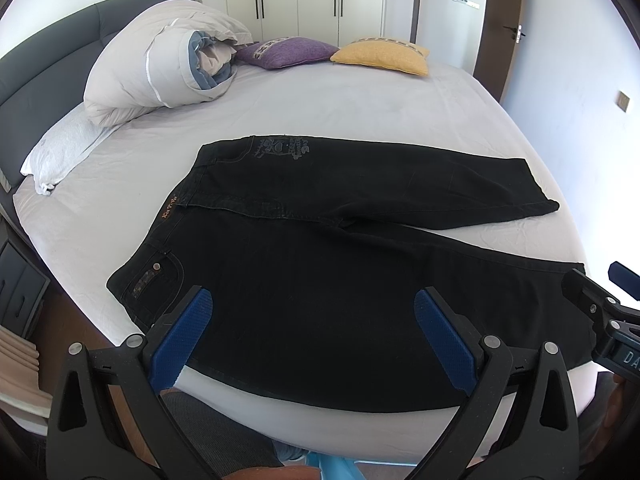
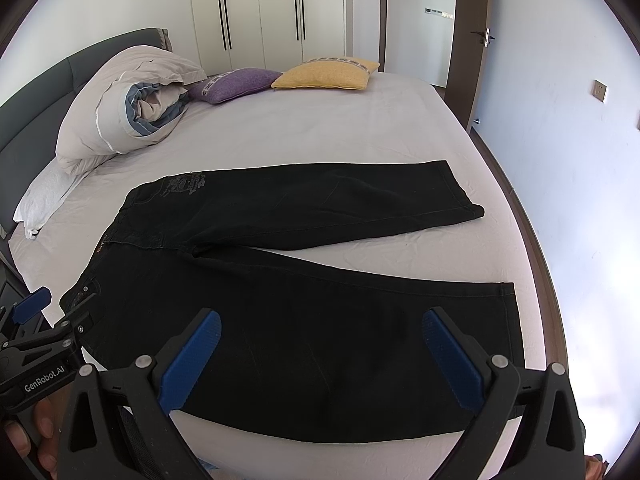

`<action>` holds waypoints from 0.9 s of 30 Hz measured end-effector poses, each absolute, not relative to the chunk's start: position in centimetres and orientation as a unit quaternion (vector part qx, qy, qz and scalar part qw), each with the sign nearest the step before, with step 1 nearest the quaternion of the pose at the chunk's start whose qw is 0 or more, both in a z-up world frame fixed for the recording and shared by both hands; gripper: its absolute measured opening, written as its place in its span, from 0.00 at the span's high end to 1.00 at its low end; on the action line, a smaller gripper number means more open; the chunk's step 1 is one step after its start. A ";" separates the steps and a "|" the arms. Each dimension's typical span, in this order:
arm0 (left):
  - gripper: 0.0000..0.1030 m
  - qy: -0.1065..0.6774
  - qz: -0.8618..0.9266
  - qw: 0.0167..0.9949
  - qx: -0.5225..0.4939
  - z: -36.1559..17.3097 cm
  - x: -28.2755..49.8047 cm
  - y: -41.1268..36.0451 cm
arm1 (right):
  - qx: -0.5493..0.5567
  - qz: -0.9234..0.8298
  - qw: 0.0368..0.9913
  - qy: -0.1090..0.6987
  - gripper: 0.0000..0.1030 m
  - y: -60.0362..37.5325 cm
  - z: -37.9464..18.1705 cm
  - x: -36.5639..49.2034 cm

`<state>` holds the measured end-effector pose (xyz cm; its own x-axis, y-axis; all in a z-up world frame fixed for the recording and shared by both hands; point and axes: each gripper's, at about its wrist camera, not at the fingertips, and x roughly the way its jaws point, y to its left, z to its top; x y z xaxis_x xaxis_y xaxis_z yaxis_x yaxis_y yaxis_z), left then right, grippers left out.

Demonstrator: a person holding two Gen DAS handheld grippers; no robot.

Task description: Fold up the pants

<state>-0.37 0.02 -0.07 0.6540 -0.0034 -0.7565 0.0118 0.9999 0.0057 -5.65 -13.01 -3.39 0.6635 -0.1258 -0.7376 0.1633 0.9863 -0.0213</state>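
Black jeans (image 1: pixel 320 264) lie flat, legs apart, on the white bed sheet (image 1: pixel 360 108). Left gripper (image 1: pixel 312 332) and right gripper (image 2: pixel 320 354) hover spread, empty.

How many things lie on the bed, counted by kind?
Black pants: 1
Rolled duvet: 1
Small cushions: 2, purple and yellow
White pillow: 1
Total: 5
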 end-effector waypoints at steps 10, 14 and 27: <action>0.00 0.418 -0.008 0.908 -0.001 -0.2 -0.7 0.2 | 0.023 -0.078 0.911 0.405 0.00 -12.5 -3.6 -5.7; 0.00 0.423 -0.018 0.906 -0.018 -0.4 -0.5 0.4 | 0.023 -0.077 0.910 0.407 0.00 -11.9 -3.9 -5.8; 0.00 0.395 -0.063 0.901 -0.167 1.3 4.6 4.0 | 0.048 0.006 0.917 0.396 0.00 -13.3 -3.6 -1.6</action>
<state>4.64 4.04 1.34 0.6794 -0.2457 -0.6914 -0.0182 0.9363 -0.3507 -1.61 -13.28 -3.57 0.6858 0.0491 -0.7261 0.0267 0.9954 0.0925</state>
